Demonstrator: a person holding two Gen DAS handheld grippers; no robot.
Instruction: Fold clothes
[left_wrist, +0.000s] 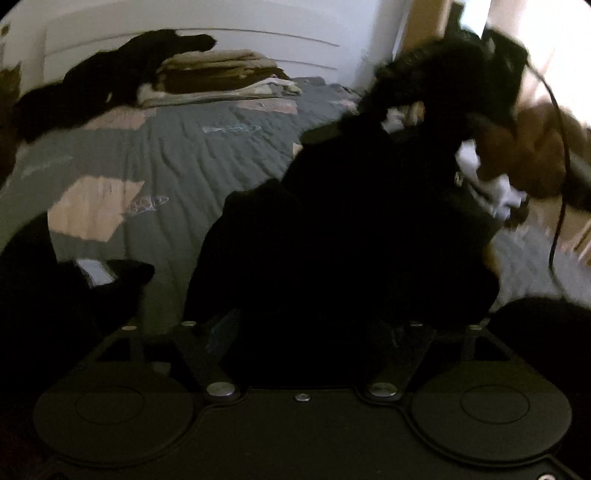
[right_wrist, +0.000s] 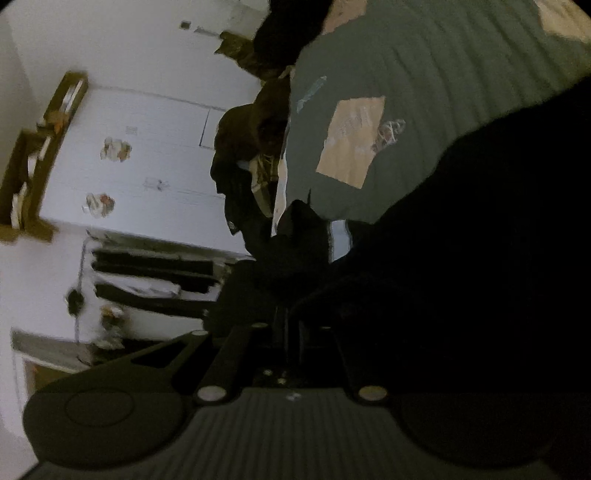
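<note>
A black garment (left_wrist: 351, 236) is bunched directly ahead of the left gripper (left_wrist: 306, 325), filling the left wrist view from centre out to 2 o'clock and draped over the gap between the fingers. The left jaws are seen spread wide – linkage arms splayed apart – with dark cloth lying in between; the fingertips are lost in the black fabric, so whether the pads press on it cannot be told.

In the right wrist view the same black garment (right_wrist: 480, 258) covers everything from 2 to 5 o'clock and runs down onto the right gripper (right_wrist: 286, 321). Its fingers are drawn together into a narrow slit, closed, with the cloth edge meeting them – a pinch on the fabric is likely, though the dark blur hides the contact itself.

The garment rests on a grey quilted bedspread (left_wrist: 177, 155) with pale patches. At 11 o'clock in the left wrist view a stack of folded clothes (left_wrist: 221, 79) in tan and beige is seen, with another black garment (left_wrist: 110, 81) heaped just beside it at the bed's far edge. A hand (left_wrist: 517, 162) is glimpsed at 2 o'clock, blurred. No containers are made out.
</note>
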